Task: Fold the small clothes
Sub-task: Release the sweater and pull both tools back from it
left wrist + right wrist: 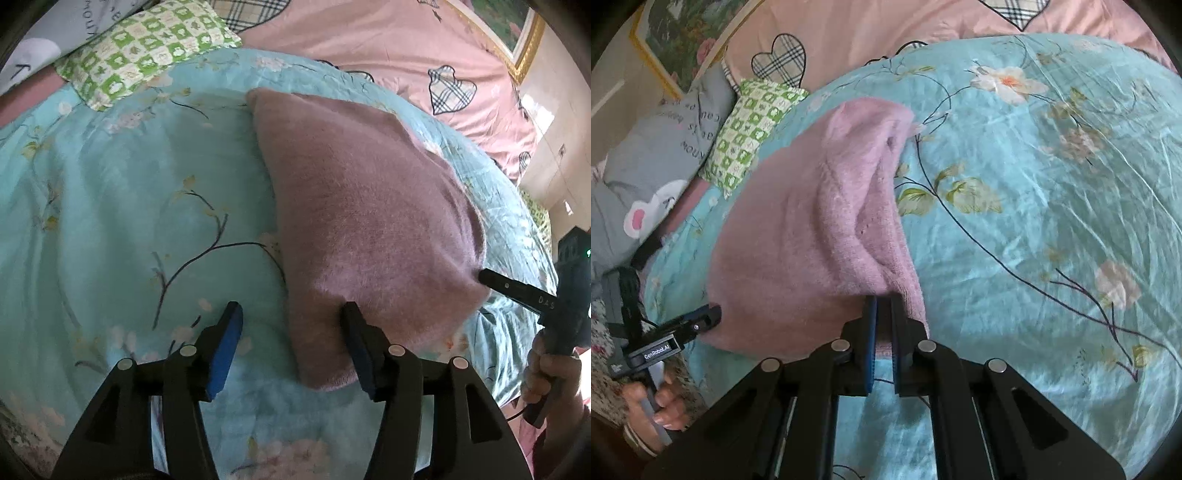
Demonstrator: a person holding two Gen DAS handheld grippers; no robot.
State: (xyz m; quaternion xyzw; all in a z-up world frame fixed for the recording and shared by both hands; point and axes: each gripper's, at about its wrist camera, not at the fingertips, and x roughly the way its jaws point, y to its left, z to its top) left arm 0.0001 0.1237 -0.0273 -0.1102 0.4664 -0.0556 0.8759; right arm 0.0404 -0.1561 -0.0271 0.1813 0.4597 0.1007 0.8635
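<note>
A fuzzy pink garment lies folded on a light blue floral quilt; it also shows in the right wrist view. My left gripper is open, its right finger touching the garment's near left corner, nothing between the jaws. My right gripper is shut on the garment's near right corner, with pink fabric pinched between the blue pads. The right gripper shows in the left wrist view at the garment's right edge. The left gripper shows in the right wrist view at the garment's left corner.
A green checked pillow and a grey printed pillow lie at the bed's head. A pink sheet with plaid hearts lies beyond the quilt. A framed picture hangs on the wall.
</note>
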